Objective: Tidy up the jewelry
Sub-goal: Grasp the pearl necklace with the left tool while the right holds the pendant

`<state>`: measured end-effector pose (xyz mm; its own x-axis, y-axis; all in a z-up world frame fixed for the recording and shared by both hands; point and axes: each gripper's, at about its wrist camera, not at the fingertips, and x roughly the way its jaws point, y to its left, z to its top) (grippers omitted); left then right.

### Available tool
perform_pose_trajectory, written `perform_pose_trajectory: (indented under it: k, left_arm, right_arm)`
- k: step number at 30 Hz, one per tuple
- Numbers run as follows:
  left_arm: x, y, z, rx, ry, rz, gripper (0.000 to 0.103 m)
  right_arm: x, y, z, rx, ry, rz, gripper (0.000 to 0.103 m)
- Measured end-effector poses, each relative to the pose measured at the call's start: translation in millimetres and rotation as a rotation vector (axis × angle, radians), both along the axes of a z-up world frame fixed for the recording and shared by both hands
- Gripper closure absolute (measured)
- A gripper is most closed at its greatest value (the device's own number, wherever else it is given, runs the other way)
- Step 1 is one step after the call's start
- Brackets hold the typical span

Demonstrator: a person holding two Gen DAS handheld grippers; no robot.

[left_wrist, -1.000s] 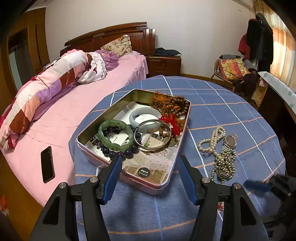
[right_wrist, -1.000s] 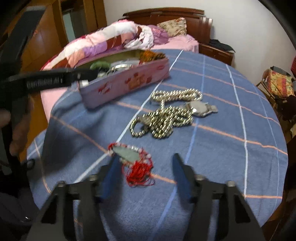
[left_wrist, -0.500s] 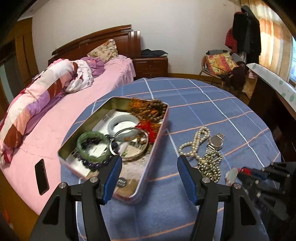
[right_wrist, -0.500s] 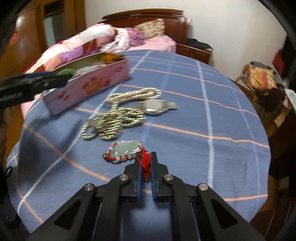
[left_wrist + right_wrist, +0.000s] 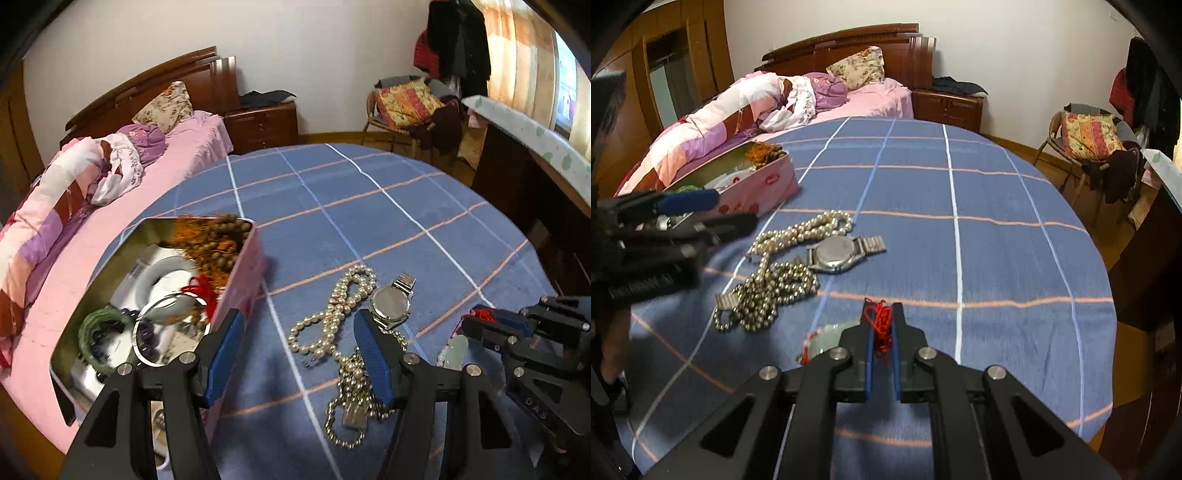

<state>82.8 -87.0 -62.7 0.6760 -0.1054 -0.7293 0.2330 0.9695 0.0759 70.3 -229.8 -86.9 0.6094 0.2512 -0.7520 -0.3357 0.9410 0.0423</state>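
Red cord (image 5: 880, 325) pinched between the closed blue pads of the right gripper (image 5: 881, 345), jade pendant (image 5: 827, 339) dangling at its left, now raised off the blue checked tablecloth (image 5: 997, 258) where half a second ago it lay flat. Left gripper (image 5: 299, 354) wide open and holding nothing, swung right since then: now above the pearl necklace (image 5: 332, 314), with the watch (image 5: 390, 302) just right and the pink tin (image 5: 236, 295) of bangles at left.
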Motion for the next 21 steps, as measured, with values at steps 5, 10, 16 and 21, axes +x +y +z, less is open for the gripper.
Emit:
perform_pose_trajectory:
  k: [5, 10, 16, 21]
  left_arm:
    - [11.2, -9.6, -13.6, 0.014, 0.047, -0.046, 0.06]
    - [20.6, -16.7, -27.6, 0.018, 0.1, -0.099, 0.086]
    - [13.5, -6.9, -16.4, -0.01, 0.048, -0.106, 0.097]
    - [4.2, 7.6, 11.6, -0.065, -0.016, -0.088, 0.097]
  right_arm:
    - [1.3, -4.4, -4.8, 0.025, 0.015, -0.004, 0.091]
    - [1.1, -14.2, -2.7, 0.049, 0.021, -0.025, 0.068]
    - [-5.1, -15.6, 1.0, 0.056, 0.017, -0.024, 0.054]
    - [-9.3, -8.0, -3.2, 0.037, 0.031, 0.009, 0.052]
